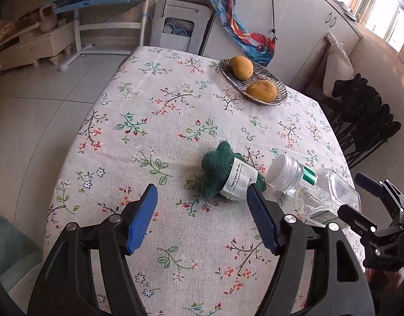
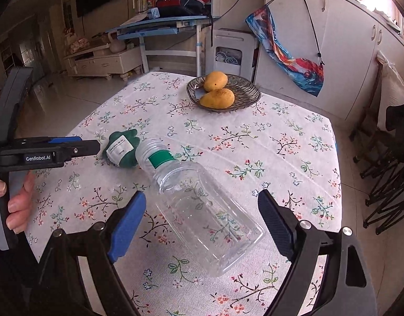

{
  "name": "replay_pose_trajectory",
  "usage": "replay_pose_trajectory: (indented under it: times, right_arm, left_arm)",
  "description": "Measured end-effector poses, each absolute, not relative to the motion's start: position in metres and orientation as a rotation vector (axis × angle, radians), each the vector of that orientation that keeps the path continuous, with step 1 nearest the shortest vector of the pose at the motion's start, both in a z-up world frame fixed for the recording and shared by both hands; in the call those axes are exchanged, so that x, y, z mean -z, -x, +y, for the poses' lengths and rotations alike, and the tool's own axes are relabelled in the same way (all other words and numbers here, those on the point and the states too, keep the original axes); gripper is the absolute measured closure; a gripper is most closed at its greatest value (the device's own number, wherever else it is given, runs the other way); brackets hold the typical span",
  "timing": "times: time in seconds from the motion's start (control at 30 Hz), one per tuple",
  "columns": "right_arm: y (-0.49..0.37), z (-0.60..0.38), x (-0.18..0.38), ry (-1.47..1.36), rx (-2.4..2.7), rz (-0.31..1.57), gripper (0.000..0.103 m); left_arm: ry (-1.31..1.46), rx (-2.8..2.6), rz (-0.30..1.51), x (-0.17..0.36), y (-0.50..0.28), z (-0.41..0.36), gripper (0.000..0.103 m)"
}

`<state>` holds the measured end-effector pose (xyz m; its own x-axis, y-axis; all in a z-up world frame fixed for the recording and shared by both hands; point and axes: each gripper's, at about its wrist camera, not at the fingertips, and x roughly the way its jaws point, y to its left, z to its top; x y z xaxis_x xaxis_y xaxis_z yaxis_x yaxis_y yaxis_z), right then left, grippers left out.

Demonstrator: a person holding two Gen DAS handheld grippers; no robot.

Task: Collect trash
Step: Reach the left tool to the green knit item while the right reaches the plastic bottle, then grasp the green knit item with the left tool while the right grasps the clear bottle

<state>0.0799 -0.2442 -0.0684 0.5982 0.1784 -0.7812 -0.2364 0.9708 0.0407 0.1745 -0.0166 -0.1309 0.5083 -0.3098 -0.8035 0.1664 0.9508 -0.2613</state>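
My left gripper (image 1: pixel 202 217) fills the bottom of its own view, blue pads spread wide with only the floral tablecloth (image 1: pixel 154 100) between them. Its right pad tip sits just beside the green rolled towel (image 1: pixel 223 173) with its white paper band, which lies on its side near the middle of the table. Touching or almost touching the towel's banded end is the capless mouth of the clear plastic bottle (image 1: pixel 312 189), lying flat and pointing its base toward the right edge, where the tip of my other tool shows. Further back, a glass dish (image 1: pixel 278 85) holds two mangoes (image 1: pixel 242 67), well apart from the trash.

In the right wrist view, my right gripper (image 2: pixel 202 223) is nearest, jaws opening, straddling the bottle's (image 2: pixel 202 210) square body without either pad pressing on it. The bottle lies at a slant, base toward me, neck with its green label toward the towel (image 2: pixel 121 150). My left hand (image 2: pixel 16 205) and its tool come in from the left edge, reaching toward the towel.

I judge the step in hand to be the approach for two grasps: bottle on the right, towel on the left. To do it well, I should turn the right pads square to the bottle's flat sides and close low on the body, since thin empty plastic will buckle or skid. The left should shift right until the towel is centred.
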Motion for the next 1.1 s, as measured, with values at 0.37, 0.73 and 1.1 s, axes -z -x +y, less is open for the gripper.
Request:
replay_pose_trajectory:
  times: [0.37, 0.73, 1.1]
  right_arm:
    - [-0.09, -0.236, 0.08, 0.102, -0.285, 0.963, 0.02]
    - [-0.088, -0.241, 0.086, 0.018, -0.314, 1.03, 0.046]
    - [-0.075, -0.245, 0.084, -0.045, -0.281, 1.056, 0.048]
  left_arm:
    - [0.134, 0.321, 1.027, 0.151, -0.206, -0.046, 0.03]
    - [0.082, 0.401, 1.011, 0.145, -0.196, -0.059, 0.06]
    - [0.076, 0.409, 0.962, 0.114, -0.149, -0.031, 0.061]
